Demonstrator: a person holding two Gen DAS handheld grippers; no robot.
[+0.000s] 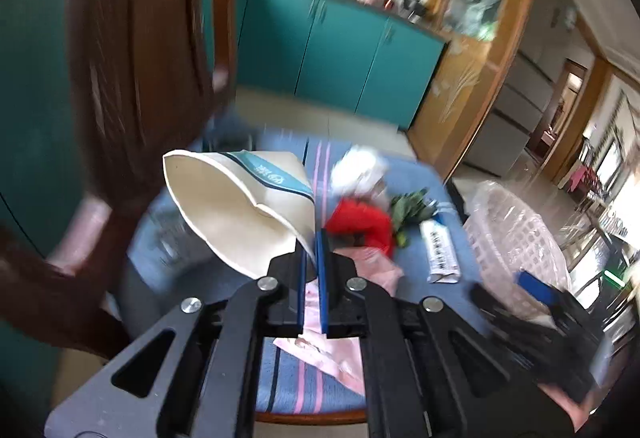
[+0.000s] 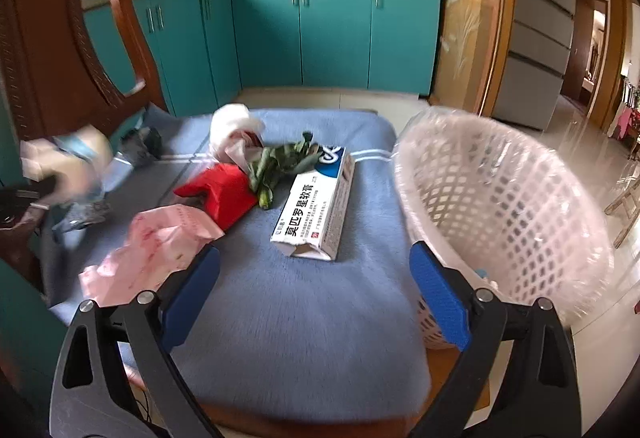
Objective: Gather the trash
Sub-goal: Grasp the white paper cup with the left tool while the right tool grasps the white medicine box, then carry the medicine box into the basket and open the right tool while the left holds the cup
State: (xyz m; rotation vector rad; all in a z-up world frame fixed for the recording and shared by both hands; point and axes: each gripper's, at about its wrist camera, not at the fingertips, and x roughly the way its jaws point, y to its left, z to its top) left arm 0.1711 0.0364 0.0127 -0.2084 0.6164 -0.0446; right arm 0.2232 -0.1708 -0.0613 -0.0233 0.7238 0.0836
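My left gripper (image 1: 311,238) is shut on a crushed white paper cup (image 1: 236,201) with a teal band, held above the blue cushion (image 2: 304,318). The cup and left gripper show blurred at the far left of the right wrist view (image 2: 76,153). My right gripper (image 2: 316,278) is open and empty over the cushion's front. On the cushion lie a white medicine box (image 2: 316,209), a red wrapper (image 2: 224,193), green leaves (image 2: 276,161), pink paper (image 2: 160,254) and a crumpled white bag (image 2: 232,129). A white lattice basket (image 2: 508,205) lined with clear plastic stands to the right.
A dark wooden chair back (image 2: 52,49) rises on the left. Teal kitchen cabinets (image 2: 332,33) stand behind, with pots on the counter. A wooden door frame (image 2: 476,17) and tiled floor (image 2: 600,338) lie to the right. Dark crumpled wrappers (image 2: 140,145) lie at the cushion's back left.
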